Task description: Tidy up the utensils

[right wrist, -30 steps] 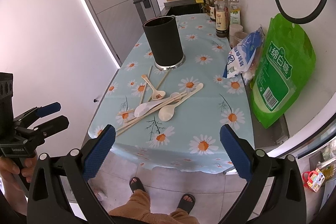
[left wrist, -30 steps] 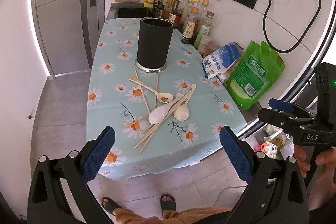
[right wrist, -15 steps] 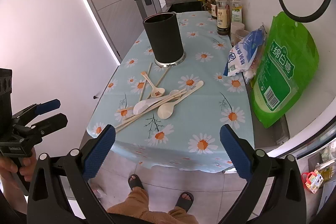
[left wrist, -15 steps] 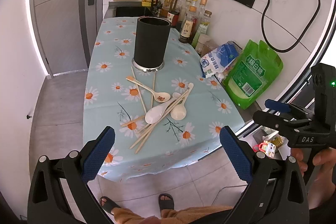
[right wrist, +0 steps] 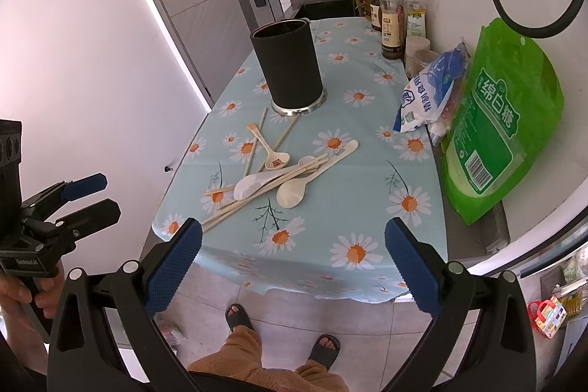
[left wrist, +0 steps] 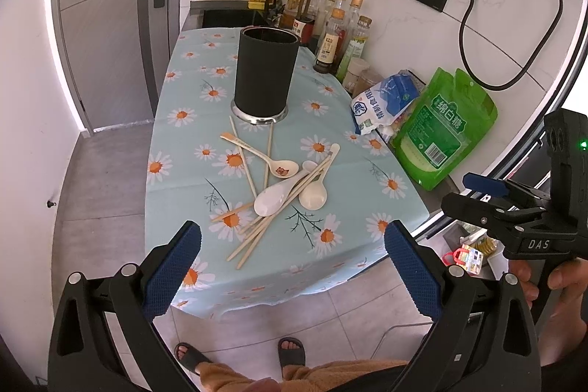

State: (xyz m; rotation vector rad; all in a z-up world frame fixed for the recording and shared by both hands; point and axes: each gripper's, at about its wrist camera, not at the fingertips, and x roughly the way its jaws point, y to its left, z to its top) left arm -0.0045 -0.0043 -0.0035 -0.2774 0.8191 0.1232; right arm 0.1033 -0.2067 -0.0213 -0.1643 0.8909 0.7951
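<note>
Jaws gape empty on both grippers [left wrist: 292, 269] [right wrist: 293, 267] — spoons [left wrist: 273, 198], seemingly chopsticks [left wrist: 257, 237] heaped before the holder [left wrist: 265, 76].

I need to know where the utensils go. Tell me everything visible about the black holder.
The black holder is a tall matte cylinder standing upright on a shiny metal base ring, its top open. It sits on the daisy tablecloth, behind the heap of spoons and chopsticks. No utensil shows above its rim. Two chopstick tips reach close to its base; contact is unclear.
</note>
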